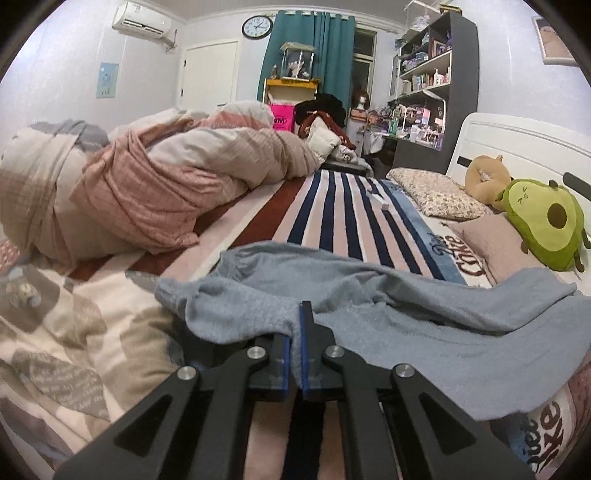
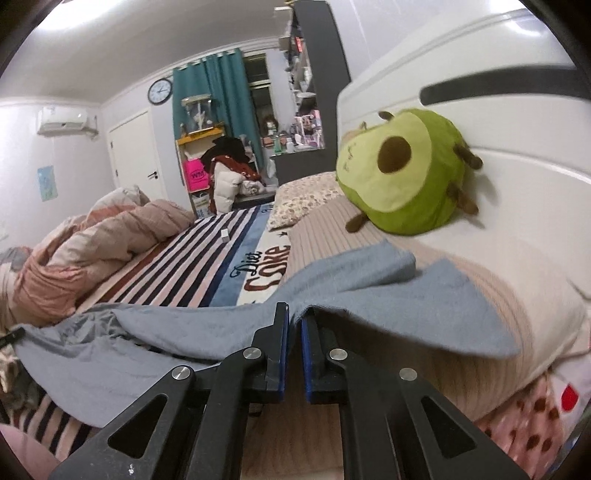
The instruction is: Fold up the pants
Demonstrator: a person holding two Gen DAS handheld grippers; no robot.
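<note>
Pants [image 1: 424, 314] lie crosswise, legs apparently rightward; left gripper [image 1: 295, 321], right gripper [image 2: 294, 317] clamp near edge.

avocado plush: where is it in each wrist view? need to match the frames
Left wrist: avocado plush at the far right edge, mid-height, beside a tan plush against the white headboard.
Right wrist: avocado plush right of centre, upper half, leaning on the headboard.
Shared landmark: wall clock left of the teal curtain.

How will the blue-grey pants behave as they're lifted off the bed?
Probably floppy: the pants sag and wrinkle around the left tool. Likely light, since pinched edges at the right tool carry them. Their matte knit looks unlikely to slip.
</note>
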